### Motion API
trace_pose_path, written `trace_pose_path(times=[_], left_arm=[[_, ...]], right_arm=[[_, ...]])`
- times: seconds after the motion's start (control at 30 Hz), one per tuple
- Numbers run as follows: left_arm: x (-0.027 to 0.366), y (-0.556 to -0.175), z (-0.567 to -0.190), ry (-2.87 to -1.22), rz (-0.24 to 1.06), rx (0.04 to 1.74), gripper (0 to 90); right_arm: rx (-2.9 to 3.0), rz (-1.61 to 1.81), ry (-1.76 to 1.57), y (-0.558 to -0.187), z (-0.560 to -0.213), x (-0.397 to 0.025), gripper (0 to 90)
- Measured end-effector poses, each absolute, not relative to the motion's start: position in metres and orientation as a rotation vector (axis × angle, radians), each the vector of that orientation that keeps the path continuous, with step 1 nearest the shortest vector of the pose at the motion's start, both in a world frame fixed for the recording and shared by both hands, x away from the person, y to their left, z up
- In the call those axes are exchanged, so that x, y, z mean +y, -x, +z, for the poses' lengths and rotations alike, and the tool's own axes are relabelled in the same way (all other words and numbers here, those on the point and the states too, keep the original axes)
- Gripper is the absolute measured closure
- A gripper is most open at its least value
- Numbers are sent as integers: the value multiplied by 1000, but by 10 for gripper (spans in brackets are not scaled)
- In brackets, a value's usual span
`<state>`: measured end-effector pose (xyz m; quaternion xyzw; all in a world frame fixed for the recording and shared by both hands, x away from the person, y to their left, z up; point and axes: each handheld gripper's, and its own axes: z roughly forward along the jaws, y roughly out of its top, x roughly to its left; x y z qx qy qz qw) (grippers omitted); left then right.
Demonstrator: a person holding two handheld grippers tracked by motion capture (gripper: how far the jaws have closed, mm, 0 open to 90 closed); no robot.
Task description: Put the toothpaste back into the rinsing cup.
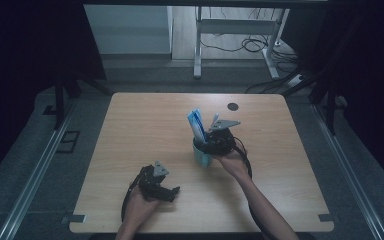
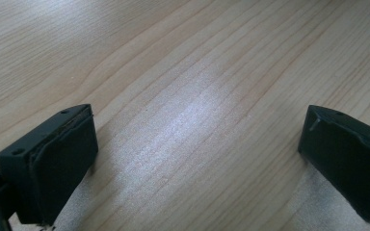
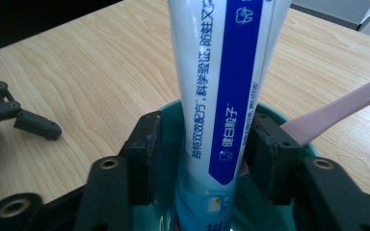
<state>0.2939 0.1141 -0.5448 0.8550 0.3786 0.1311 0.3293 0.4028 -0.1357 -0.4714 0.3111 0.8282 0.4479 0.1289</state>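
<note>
Nearest the person, the left gripper (image 1: 172,191) rests low on the wooden table (image 1: 140,130) near its front edge, jaws spread wide with nothing between them; the left gripper view shows pale, straight-grained wood with a soft sheen between the two black pads. Farther in, a little right of the middle, stands a teal cup (image 1: 201,156). The right gripper (image 3: 202,154) reaches down into it, its jaws set either side of a white and blue toothpaste tube (image 3: 221,86) that stands upright in the cup; whether the pads press the tube or stand just beside it cannot be told. A pink toothbrush handle (image 3: 337,110) leans out over the cup's rim at the right of that view. Beyond the cup, a small dark round disc (image 1: 233,106) sits near the table's far edge. Past the table lies a grey floor with metal rails (image 1: 35,170) along both sides, black curtains to left and right, and at the back a white desk frame (image 1: 240,30) with loose black cables (image 1: 252,45) under it.
</note>
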Motion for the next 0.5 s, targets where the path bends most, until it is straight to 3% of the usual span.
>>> trace_pose_path(times=[0.5], left_arm=[[114, -294, -545, -2239, 343, 990, 2]], right_arm=[[2424, 1311, -885, -397, -460, -142, 403]])
